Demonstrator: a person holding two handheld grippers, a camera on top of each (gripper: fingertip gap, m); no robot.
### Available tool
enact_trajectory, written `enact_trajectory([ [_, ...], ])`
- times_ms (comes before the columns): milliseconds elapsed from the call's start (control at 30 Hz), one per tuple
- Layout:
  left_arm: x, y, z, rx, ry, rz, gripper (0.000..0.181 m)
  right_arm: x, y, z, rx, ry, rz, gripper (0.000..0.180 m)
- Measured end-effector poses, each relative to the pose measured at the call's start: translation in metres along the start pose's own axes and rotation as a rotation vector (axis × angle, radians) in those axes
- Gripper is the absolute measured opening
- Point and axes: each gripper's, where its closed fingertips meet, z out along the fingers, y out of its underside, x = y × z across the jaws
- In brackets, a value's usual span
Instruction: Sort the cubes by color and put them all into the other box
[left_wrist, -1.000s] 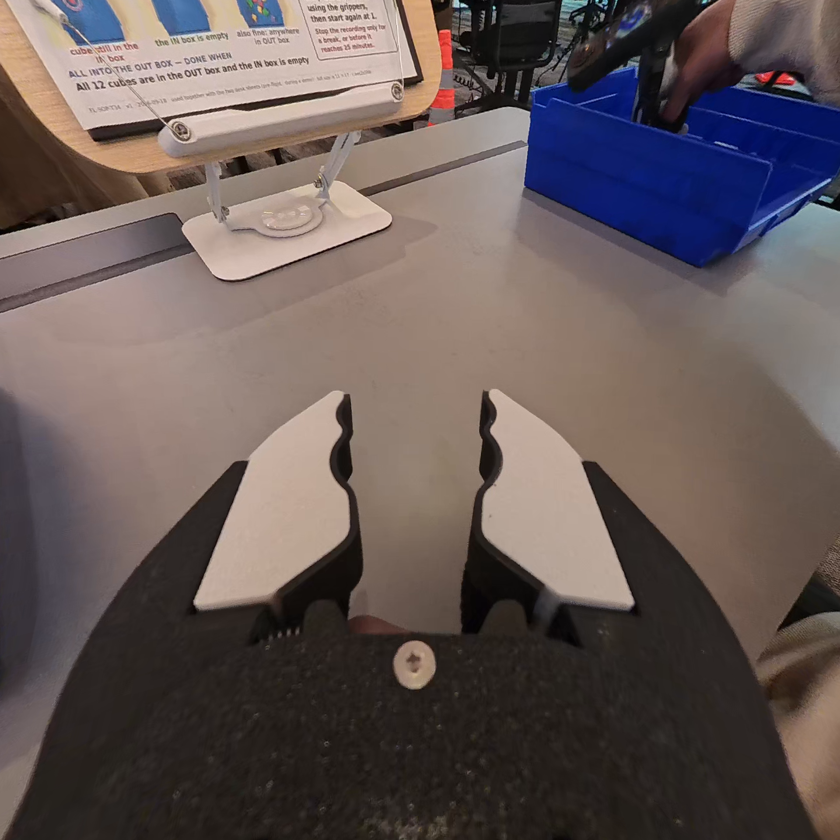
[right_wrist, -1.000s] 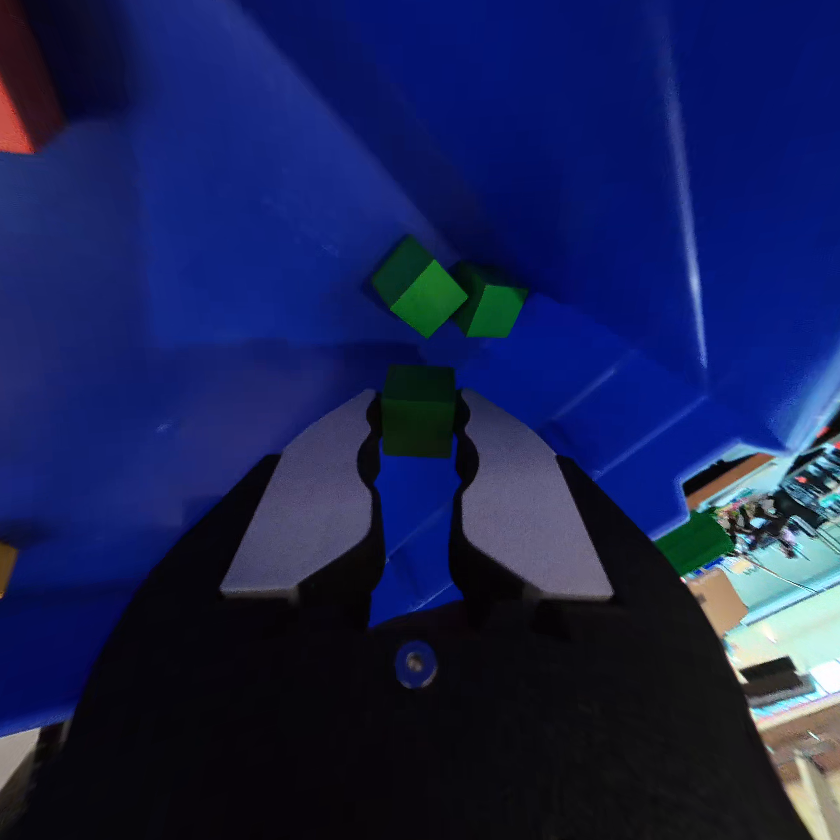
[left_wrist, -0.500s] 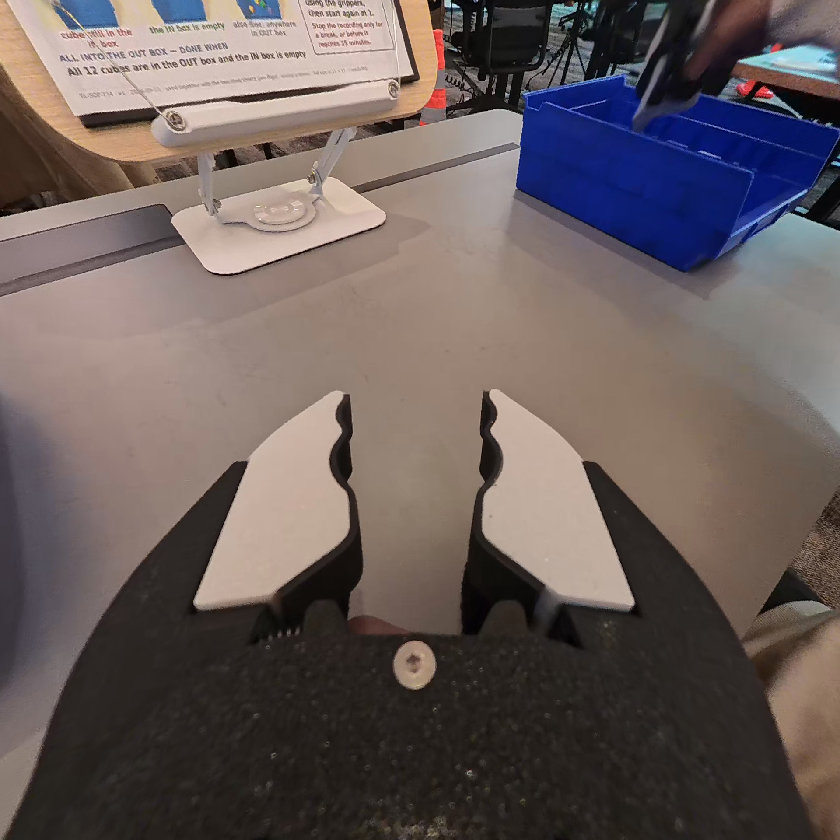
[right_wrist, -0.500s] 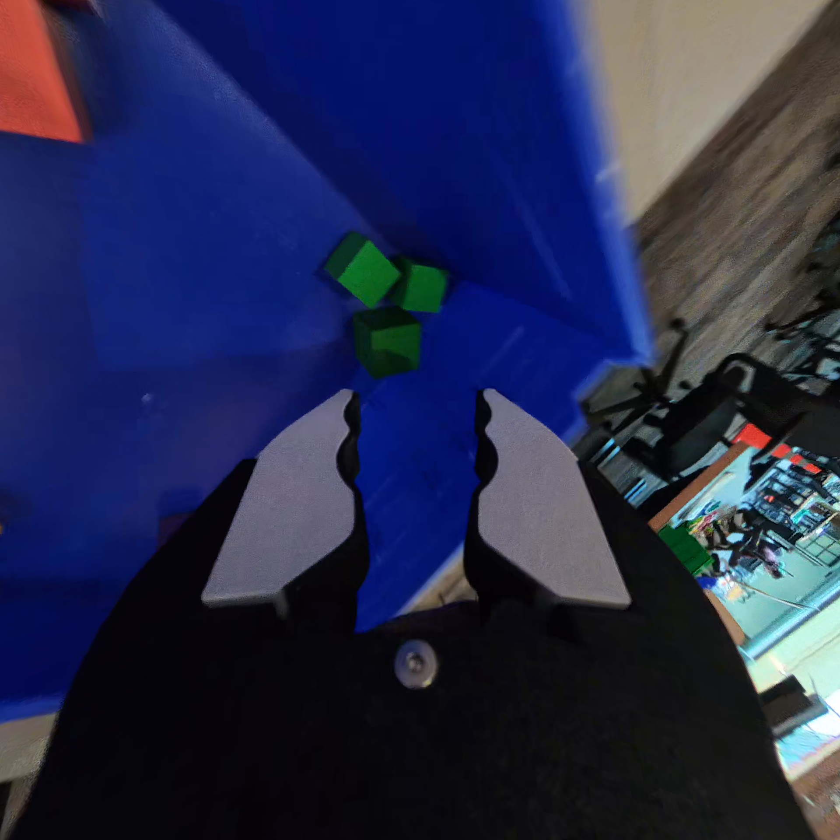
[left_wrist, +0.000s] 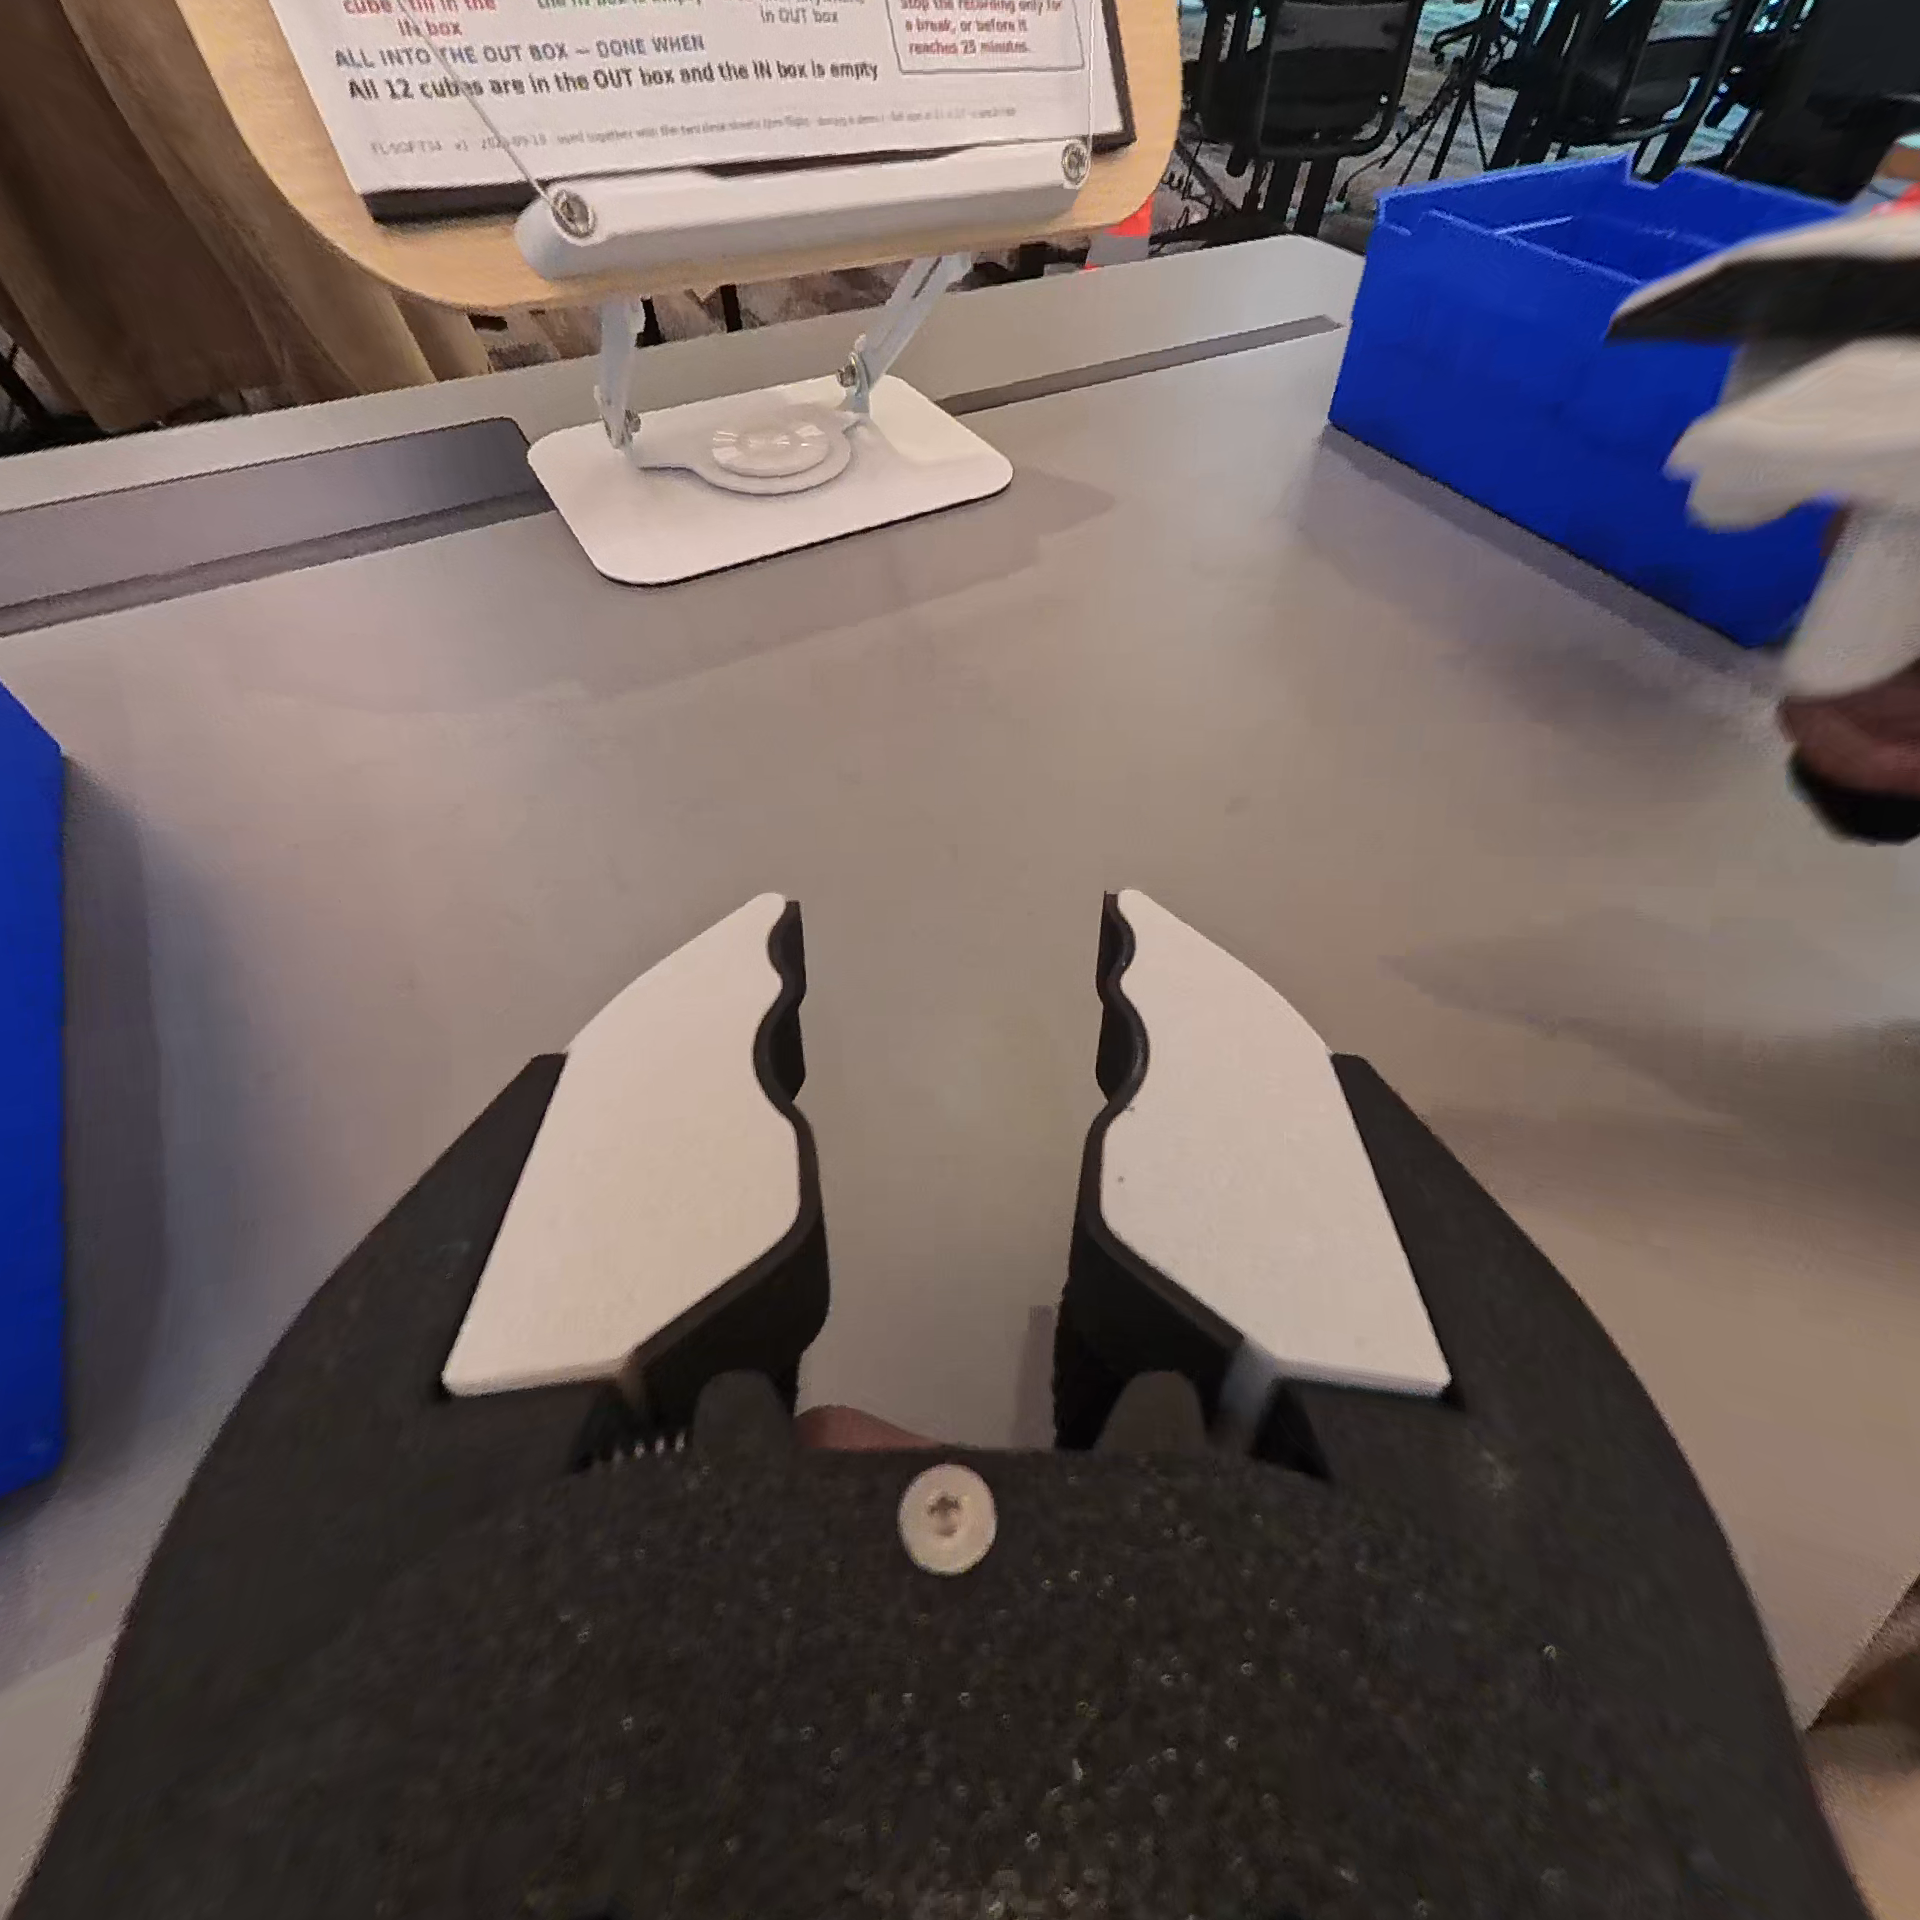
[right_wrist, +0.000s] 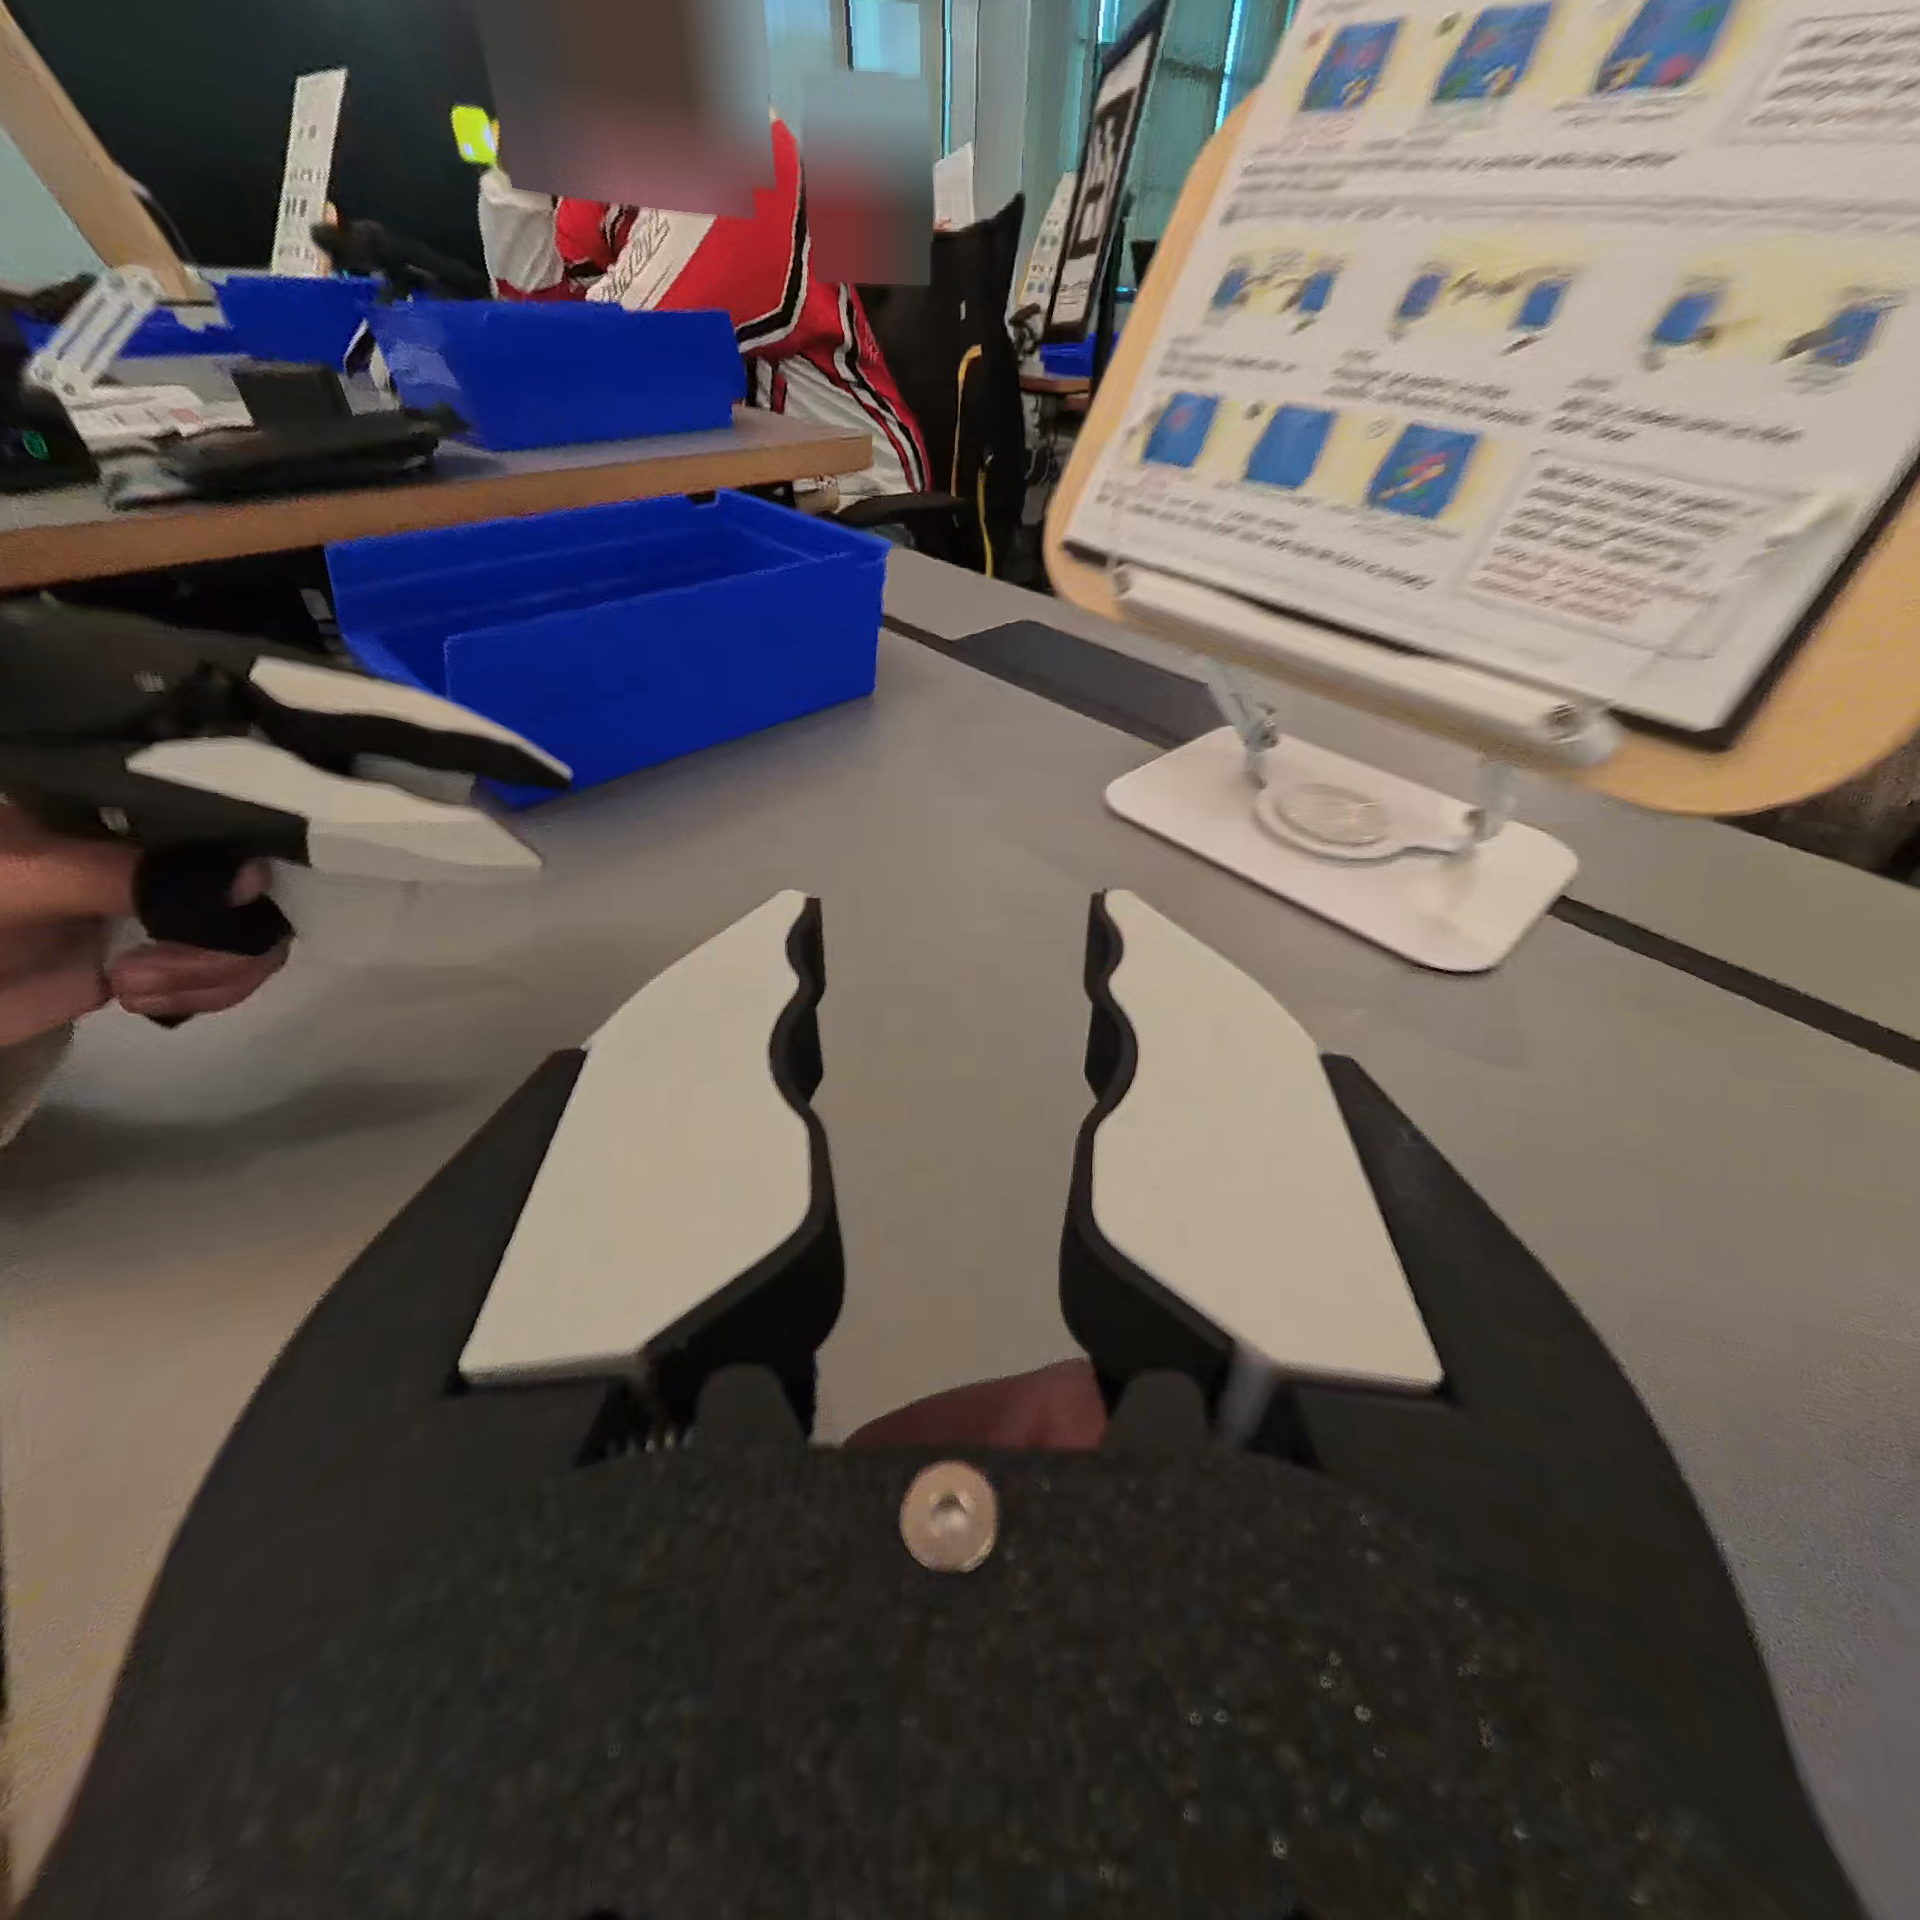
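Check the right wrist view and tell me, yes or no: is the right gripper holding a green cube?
No. The right gripper has its jaws apart, with only the bare grey table showing between them.

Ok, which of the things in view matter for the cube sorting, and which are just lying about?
For the job:
- blue box on our table
- second blue box, right side
- left gripper, open, empty
- right gripper, open, empty

Just lying about:
- instruction sheet stand
- blue boxes on the neighbouring desk

No cubes visible now.
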Motion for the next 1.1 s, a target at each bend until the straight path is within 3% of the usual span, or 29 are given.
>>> enact_trajectory([
  [133, -0.002, 0.014, 0.005, -0.047, 0.020, -0.028, 0.054, -0.038, 0.026, 0.024, 0.013, -0.011, -0.100, 0.048],
  [267, -0.004, 0.023, 0.005, -0.085, 0.043, -0.044, 0.054, -0.040, 0.035, 0.027, 0.045, -0.005, -0.075, 0.046],
  [400, -0.008, 0.004, -0.018, -0.079, 0.086, -0.075, 0.054, -0.034, 0.045, 0.025, 0.044, 0.005, -0.066, 0.045],
  [500, -0.060, -0.041, -0.061, -0.009, -0.027, -0.094, 0.047, -0.035, 0.045, 0.024, 0.049, -0.001, -0.061, 0.044],
  [600, -0.145, -0.072, -0.082, -0.069, -0.165, -0.141, 0.045, -0.038, 0.048, 0.026, 0.030, -0.019, -0.060, 0.044],
  [700, -0.232, -0.073, -0.054, -0.198, -0.244, -0.203, 0.048, -0.040, 0.047, 0.028, 0.029, -0.030, -0.055, 0.044],
  [800, -0.301, -0.038, 0.002, -0.395, -0.289, -0.270, 0.049, -0.040, 0.050, 0.028, 0.020, -0.033, -0.052, 0.044],
  [933, -0.356, 0.004, 0.062, -0.557, -0.346, -0.274, 0.048, -0.040, 0.052, 0.029, 0.008, -0.027, -0.076, 0.044],
  [1100, -0.381, 0.025, 0.095, -0.633, -0.379, -0.240, 0.048, -0.038, 0.053, 0.028, 0.004, -0.026, -0.068, 0.044],
])
